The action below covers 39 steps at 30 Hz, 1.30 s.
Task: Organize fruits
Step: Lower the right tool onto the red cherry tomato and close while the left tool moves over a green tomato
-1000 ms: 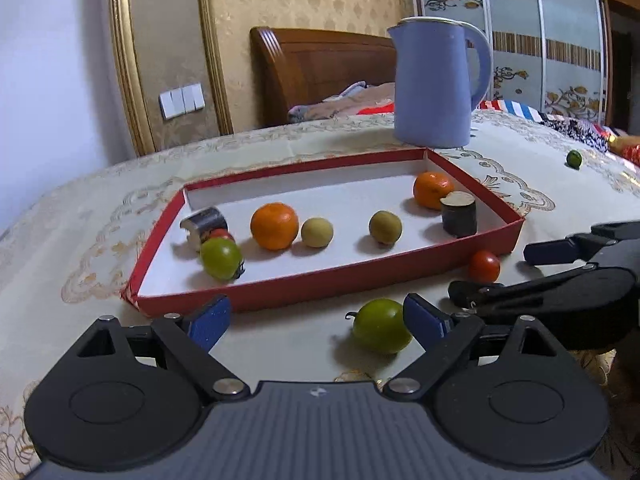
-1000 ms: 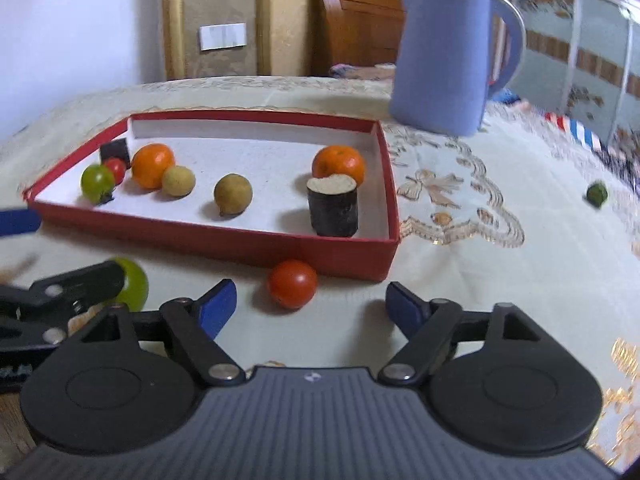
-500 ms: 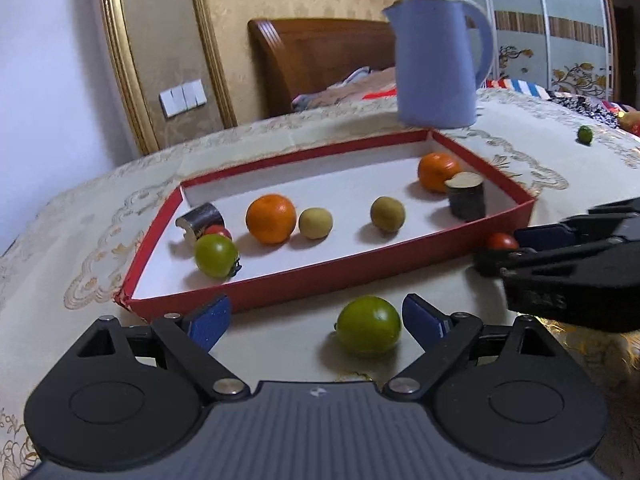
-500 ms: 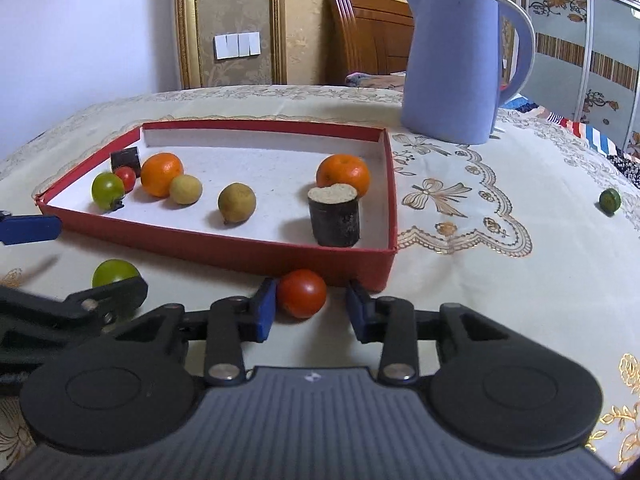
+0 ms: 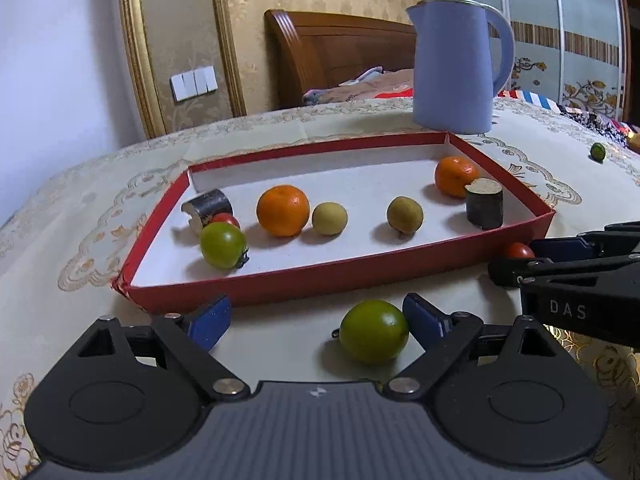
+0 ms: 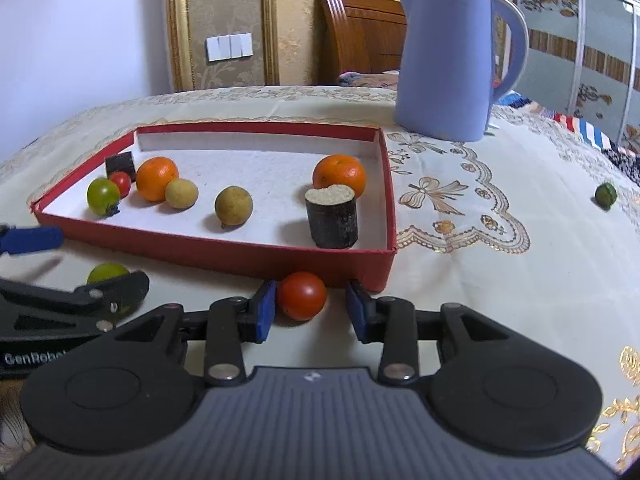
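A red tray (image 5: 320,280) holds two oranges, two tan fruits, a green tomato, a small red one and two dark cylinders. On the cloth in front of it lies a green fruit (image 5: 374,330) between the wide-open fingers of my left gripper (image 5: 316,320), close to the right pad. My right gripper (image 6: 311,312) has narrow jaws around a red tomato (image 6: 302,296) by the tray's near corner. Those jaws are opening: the left pad touches the tomato, the right pad stands off it. A small green fruit (image 6: 605,196) lies far right.
A tall blue kettle (image 6: 448,60) stands behind the tray's far right corner. The tray's front wall (image 6: 224,248) rises just beyond both grippers. The right gripper's arm (image 5: 580,272) lies next to the left gripper. A wooden headboard and a wall are behind the table.
The right gripper's jaws went from wide apart to narrow around the red tomato. The left gripper edged slightly nearer the green fruit and stayed wide.
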Tool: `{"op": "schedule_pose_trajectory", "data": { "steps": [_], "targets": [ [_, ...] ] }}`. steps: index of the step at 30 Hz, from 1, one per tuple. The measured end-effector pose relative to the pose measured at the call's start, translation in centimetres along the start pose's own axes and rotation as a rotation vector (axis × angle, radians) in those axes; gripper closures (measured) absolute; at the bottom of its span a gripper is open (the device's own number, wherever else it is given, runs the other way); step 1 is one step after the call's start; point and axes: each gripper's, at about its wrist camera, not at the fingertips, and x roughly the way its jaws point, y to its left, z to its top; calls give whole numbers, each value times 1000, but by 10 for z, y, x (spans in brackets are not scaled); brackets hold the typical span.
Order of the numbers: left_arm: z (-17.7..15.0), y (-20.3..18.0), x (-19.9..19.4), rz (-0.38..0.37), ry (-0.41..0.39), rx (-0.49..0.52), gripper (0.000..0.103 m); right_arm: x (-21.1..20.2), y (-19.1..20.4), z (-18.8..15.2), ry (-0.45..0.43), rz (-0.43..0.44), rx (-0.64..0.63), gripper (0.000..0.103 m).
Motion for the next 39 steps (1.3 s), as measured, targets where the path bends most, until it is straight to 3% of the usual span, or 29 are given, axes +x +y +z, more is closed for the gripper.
{"op": "schedule_pose_trajectory", "data": {
  "steps": [3, 10, 20, 23, 34, 39],
  "targets": [
    [1, 7, 4, 11, 18, -37, 11, 2, 5, 1, 1, -9, -4, 58],
    [1, 20, 17, -1, 79, -107, 11, 4, 11, 2, 4, -32, -15, 56],
    [0, 18, 14, 4, 70, -91, 14, 3, 10, 2, 2, -35, -18, 56],
    [0, 19, 15, 0, 72, -98, 14, 4, 10, 2, 6, -35, -13, 45],
    [-1, 20, 15, 3, 80, -110, 9, 4, 8, 1, 3, -31, 5, 46],
    [-1, 20, 15, 4, 79, -110, 9, 3, 7, 2, -1, -34, 11, 56]
  ]
}}
